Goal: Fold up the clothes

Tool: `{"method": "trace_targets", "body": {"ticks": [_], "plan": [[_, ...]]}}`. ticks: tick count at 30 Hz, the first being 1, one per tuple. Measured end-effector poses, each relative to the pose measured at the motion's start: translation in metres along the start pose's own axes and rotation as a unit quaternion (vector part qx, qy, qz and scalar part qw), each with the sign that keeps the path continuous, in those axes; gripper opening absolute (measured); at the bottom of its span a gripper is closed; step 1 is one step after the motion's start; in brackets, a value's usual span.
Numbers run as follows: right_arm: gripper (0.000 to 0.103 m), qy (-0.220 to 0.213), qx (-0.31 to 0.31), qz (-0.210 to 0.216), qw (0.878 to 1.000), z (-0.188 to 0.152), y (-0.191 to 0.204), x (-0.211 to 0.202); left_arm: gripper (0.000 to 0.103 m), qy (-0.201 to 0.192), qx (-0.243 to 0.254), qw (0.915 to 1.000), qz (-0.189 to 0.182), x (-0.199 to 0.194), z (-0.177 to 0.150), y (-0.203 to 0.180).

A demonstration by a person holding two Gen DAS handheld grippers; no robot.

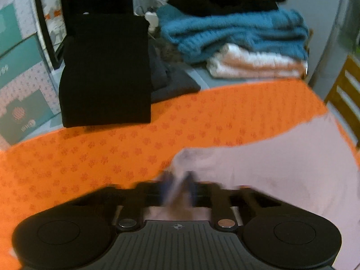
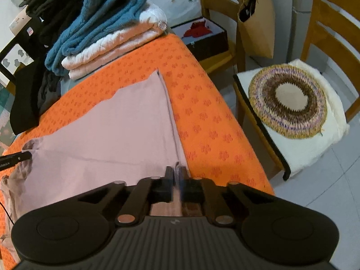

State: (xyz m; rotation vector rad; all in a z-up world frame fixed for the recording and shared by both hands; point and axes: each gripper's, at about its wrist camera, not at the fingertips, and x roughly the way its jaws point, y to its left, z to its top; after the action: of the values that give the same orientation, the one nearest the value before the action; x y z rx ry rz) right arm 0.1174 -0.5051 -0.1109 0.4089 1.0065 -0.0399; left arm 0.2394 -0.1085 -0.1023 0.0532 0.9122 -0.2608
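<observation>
The pale pink garment [image 2: 117, 121] lies spread on the orange patterned cloth [image 2: 202, 103] that covers the table, its long seamed edge running straight away from the right gripper [image 2: 177, 175] toward the far end of the table, where it ends at a corner near the folded stack. Both grippers have hold of its near edge: the right one has its two fingers drawn close with a pinch of pink fabric between them, at the near end of that seam, and the left gripper [image 1: 177, 180], though blurred in its own view, also has its fingers nearly together with pink cloth rising between them. In the right wrist view the left gripper's fingertip shows at the far left, touching a bunched corner of the garment, so the two grips sit well apart along the same near edge. From this the coming fold looks like one carried forward, away from both grippers along the seam, with the right hand nearer the straight seamed side and the left nearer the rumpled side. Beyond the garment, a teal knit sweater [image 2: 105, 15] rests on folded white and pink pieces [image 2: 108, 45], with dark folded clothes [image 1: 105, 67] beside them. A wooden chair [image 2: 333, 51] with a round woven mat [image 2: 288, 101] stands off the table's right side.
</observation>
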Motion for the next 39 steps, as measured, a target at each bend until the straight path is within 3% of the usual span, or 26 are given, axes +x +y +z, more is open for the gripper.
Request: {"method": "trace_targets", "body": {"ticks": [4,7,9,13,15,19,24,27,29,34,37,39], "plan": [[0.005,-0.036,-0.028,0.002,0.999,0.018,0.010,-0.015,0.006,-0.027,-0.082,0.9963,-0.004,-0.003,0.005,0.020],[0.005,-0.056,-0.044,0.004,0.997,0.038,0.017,-0.019,0.006,-0.026,-0.153,0.9876,-0.025,0.000,0.009,0.039],[0.005,-0.066,-0.057,0.005,0.996,0.053,0.021,-0.018,0.006,-0.021,-0.211,0.9759,-0.049,0.004,0.009,0.054],[0.005,-0.082,-0.097,-0.003,0.992,0.083,0.033,-0.008,0.006,-0.012,-0.325,0.9417,-0.086,0.011,0.000,0.079],[0.005,-0.079,-0.115,-0.007,0.990,0.097,0.037,0.004,0.006,-0.011,-0.345,0.9344,-0.089,0.015,-0.003,0.083],[0.005,-0.051,-0.136,-0.016,0.989,0.115,0.036,0.039,0.006,-0.006,-0.353,0.9318,-0.086,0.020,-0.004,0.082],[0.007,-0.022,-0.149,-0.029,0.988,0.117,0.035,0.075,0.008,-0.012,-0.335,0.9378,-0.090,0.018,0.001,0.085],[0.016,-0.024,-0.150,-0.032,0.988,0.116,0.036,0.077,0.018,-0.035,-0.335,0.9365,-0.097,-0.001,0.005,0.095],[0.020,-0.030,-0.157,-0.033,0.987,0.113,0.039,0.068,0.020,-0.057,-0.328,0.9379,-0.097,-0.020,0.005,0.102],[0.030,-0.040,-0.179,-0.031,0.982,0.099,0.047,0.037,0.020,-0.068,-0.299,0.9508,-0.046,-0.064,-0.007,0.123],[0.033,-0.041,-0.180,-0.021,0.983,0.086,0.051,0.020,0.020,-0.058,-0.300,0.9521,-0.005,-0.082,-0.023,0.136],[0.033,-0.039,-0.176,-0.017,0.983,0.077,0.052,0.011,0.027,-0.053,-0.317,0.9467,0.022,-0.091,-0.039,0.143]]}}
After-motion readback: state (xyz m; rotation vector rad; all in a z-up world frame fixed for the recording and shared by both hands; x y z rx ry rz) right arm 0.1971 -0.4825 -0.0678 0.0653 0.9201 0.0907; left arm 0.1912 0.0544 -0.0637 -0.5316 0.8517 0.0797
